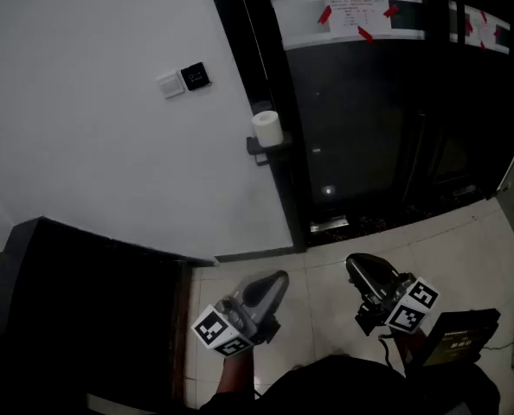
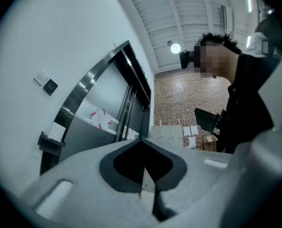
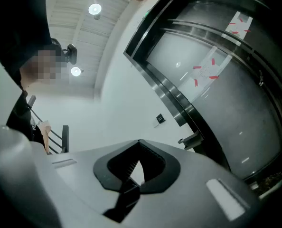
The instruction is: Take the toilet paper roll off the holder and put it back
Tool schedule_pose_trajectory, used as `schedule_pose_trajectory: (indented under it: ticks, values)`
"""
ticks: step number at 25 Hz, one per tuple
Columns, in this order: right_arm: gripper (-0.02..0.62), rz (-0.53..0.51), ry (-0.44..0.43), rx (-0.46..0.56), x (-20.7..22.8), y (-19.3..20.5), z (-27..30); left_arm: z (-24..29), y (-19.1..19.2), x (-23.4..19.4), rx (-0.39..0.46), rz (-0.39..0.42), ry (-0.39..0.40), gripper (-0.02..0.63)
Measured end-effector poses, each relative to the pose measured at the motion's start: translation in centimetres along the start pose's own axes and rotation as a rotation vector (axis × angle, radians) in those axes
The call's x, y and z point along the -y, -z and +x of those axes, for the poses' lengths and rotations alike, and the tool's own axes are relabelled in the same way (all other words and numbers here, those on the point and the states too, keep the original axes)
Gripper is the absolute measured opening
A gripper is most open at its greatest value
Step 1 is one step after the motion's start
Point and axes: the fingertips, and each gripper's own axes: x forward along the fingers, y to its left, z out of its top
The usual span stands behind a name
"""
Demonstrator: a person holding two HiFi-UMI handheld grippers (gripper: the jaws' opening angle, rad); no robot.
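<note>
We see both pairs of jaws closed tip to tip with nothing between them: left gripper (image 2: 142, 140), right gripper (image 3: 139, 141). Both are low over the tiled floor (image 1: 326, 275), facing the wall and door.

The toilet paper roll (image 1: 267, 128) sits on the dark holder (image 1: 268, 149) at the edge of the black door frame (image 1: 274, 76), well apart from both grippers.

The white wall (image 1: 84, 162) carries a white switch plate (image 1: 170, 85) beside a dark panel (image 1: 195, 76).

A paper notice (image 1: 356, 13) is taped with red strips to the glass door (image 1: 369, 119); we can't read its print, too small.

A dark cabinet (image 1: 84, 301) at lower left is cut off by the frame edge. We can't make out the roll in the right gripper view.
</note>
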Motion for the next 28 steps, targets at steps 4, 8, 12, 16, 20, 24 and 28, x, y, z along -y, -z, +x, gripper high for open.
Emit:
schedule_pose_trajectory:
  ticks: [4,8,12,16,20,24,28]
  values:
    - [0.002,0.007,-0.004,-0.002,0.9,-0.8,-1.5,1.7,0.6,1.3,-0.004,0.008,0.001,0.0]
    - [0.002,0.019,-0.014,-0.002,2.1,-1.5,-3.1,3.5,0.9,2.5,0.0,0.009,0.0,0.0]
    - [0.002,0.032,-0.02,0.002,3.2,-1.9,-3.7,4.8,1.4,3.1,-0.02,0.019,-0.005,0.0]
    - [0.002,0.042,-0.034,-0.003,3.6,-1.7,-3.8,5.4,1.9,2.9,-0.037,0.019,-0.015,0.0]
    - [0.002,0.047,-0.035,-0.018,4.3,-1.3,-3.3,5.8,1.8,2.3,-0.035,0.03,-0.016,0.0]
    - [0.002,0.039,-0.029,-0.029,5.1,-0.9,-1.5,5.7,1.7,0.3,-0.027,0.028,-0.012,0.0]
    - [0.002,0.027,-0.017,-0.037,6.7,-0.4,1.3,5.8,1.6,-3.2,-0.017,0.021,0.001,0.0]
